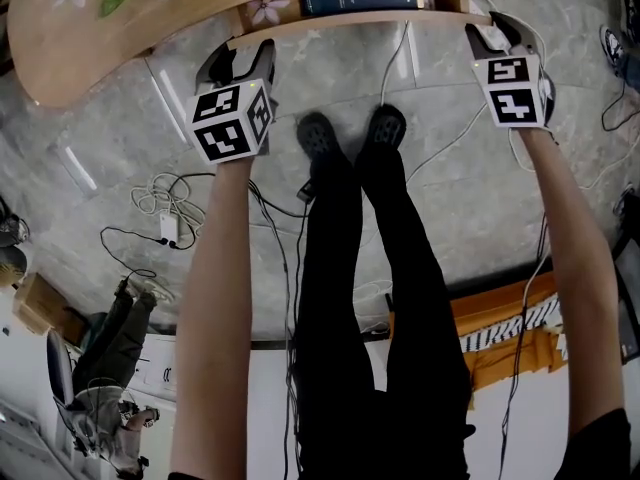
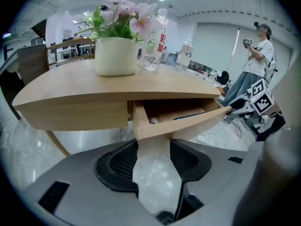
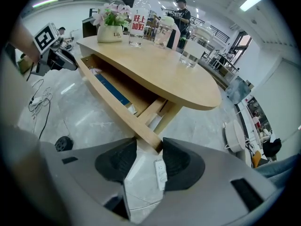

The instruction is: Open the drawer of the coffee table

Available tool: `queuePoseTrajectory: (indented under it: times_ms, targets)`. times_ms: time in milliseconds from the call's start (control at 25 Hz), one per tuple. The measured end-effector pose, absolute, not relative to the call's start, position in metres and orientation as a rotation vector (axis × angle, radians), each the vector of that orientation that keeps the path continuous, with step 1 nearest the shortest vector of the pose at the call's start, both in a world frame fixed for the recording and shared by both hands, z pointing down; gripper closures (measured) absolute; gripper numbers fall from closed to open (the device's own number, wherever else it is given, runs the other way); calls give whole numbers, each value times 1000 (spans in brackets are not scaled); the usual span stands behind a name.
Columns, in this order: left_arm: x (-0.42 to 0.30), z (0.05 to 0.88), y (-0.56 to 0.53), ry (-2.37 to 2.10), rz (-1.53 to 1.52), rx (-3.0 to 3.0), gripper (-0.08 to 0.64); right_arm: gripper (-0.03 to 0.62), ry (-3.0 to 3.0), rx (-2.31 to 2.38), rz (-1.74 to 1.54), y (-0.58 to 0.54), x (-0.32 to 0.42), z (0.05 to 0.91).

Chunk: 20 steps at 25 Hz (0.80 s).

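Right gripper view: bottle (image 3: pixel 137 22) label red, white Chinese characters; drawer (image 3: pixel 110 108) open.

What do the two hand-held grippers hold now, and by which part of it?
Both hold the drawer front of the coffee table: the left hand-held gripper clamps its left end, the right hand-held gripper its right end.

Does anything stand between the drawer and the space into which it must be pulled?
Only the person's own shoes: they stand just ahead of the drawer front, between the left tool and the right tool. The cables lie on the floor, below it.
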<state>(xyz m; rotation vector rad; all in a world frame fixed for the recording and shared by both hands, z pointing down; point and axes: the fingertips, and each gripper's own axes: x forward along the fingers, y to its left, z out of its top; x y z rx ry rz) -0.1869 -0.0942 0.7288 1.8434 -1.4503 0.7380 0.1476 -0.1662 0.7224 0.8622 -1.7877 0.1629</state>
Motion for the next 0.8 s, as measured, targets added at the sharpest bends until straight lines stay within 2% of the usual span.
queuePoseTrajectory:
  times_ms: [200, 800]
  targets:
    - [-190, 729, -92, -1454, 771, 1842, 367, 422, -1793, 841, 150, -166, 148, 722]
    - [-193, 729, -91, -1468, 903, 1882, 404, 440, -1780, 793, 94, -164, 148, 721]
